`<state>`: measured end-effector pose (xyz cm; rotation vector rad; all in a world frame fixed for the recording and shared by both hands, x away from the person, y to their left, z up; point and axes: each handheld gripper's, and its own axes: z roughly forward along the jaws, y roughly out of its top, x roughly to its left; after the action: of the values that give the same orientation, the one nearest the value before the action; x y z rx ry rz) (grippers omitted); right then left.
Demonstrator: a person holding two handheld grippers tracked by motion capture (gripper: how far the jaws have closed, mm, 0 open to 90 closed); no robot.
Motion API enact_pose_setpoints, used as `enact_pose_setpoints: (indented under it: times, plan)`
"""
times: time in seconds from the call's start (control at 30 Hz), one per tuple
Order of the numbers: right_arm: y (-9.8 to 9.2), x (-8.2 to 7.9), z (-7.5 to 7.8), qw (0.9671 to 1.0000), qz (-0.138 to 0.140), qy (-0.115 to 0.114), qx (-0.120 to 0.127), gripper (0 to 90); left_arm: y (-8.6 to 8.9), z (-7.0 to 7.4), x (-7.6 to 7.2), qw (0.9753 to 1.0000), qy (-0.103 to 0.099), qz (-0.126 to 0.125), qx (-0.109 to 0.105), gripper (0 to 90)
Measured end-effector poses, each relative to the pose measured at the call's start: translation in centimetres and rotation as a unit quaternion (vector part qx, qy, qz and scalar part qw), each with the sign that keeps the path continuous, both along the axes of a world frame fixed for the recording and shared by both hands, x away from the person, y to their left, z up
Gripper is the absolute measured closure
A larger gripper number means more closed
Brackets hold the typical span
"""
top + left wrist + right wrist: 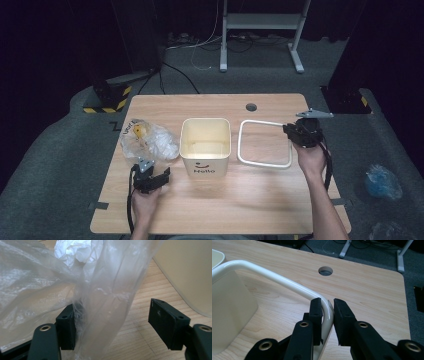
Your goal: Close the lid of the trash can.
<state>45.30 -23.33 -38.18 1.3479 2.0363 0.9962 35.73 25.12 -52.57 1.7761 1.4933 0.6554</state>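
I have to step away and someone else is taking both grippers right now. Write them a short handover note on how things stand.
Left gripper: jaws wide open, the clear plastic bag draped between them against one jaw, not clamped.
Right gripper: jaws closed around a corner of the white ring frame, which lies on the table to the bin's right.
The cream bin stands upright mid-table, with no liner in it; the bag lies crumpled to its left.
Done: the ring is gripped and the left gripper is at the bag.
Left, most likely: clamp the bag, line the bin, set the ring on its rim.
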Motion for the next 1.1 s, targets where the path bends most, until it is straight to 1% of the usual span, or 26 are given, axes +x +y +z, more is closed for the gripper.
enact_pose_setpoints:
  times: [0.3, 0.77, 1.1]
  plan:
    - [0.2, 0.0, 0.6, 1.0, 0.003, -0.002, 0.003, 77.8, 0.0, 0.0, 0.0, 1.0, 0.0, 0.0, 0.001, 29.6]
    - [1.1, 0.2, 1.5, 0.9999, 0.009, -0.006, 0.003, 77.8, 0.0, 0.0, 0.0, 1.0, 0.0, 0.0, -0.002, 29.6]
    - [2.0, 0.5, 2.1, 0.9998, 0.018, -0.01, 0.005, 77.8, 0.0, 0.0, 0.0, 1.0, 0.0, 0.0, -0.002, 29.6]
